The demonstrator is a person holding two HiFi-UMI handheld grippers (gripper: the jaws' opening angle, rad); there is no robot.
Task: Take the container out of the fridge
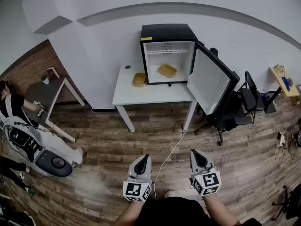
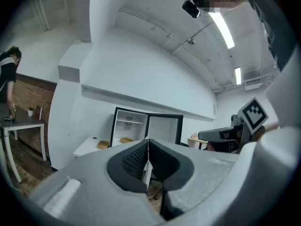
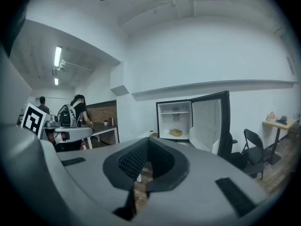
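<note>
while the left gripper [image 1: 142, 160] and right gripper [image 1: 197, 155] hang pressed shut and empty, the container [image 1: 167, 70] sits inside the open mini fridge [image 1: 167, 32]. a second container [image 1: 138, 79] lies beside it on the white table [image 1: 141, 95].

Person [image 1: 13, 108] cropped by left edge, container [image 1: 167, 70] contents too small to tell, shelf [image 1: 291, 91] clutter indistinct.

No words, numbers or brand names can be read. The fridge [image 1: 168, 32], far ahead of both jaws, carries a yellow label [image 1: 146, 38] too small to read. The square markers [image 1: 137, 190] behind the jaws show only patterns.
</note>
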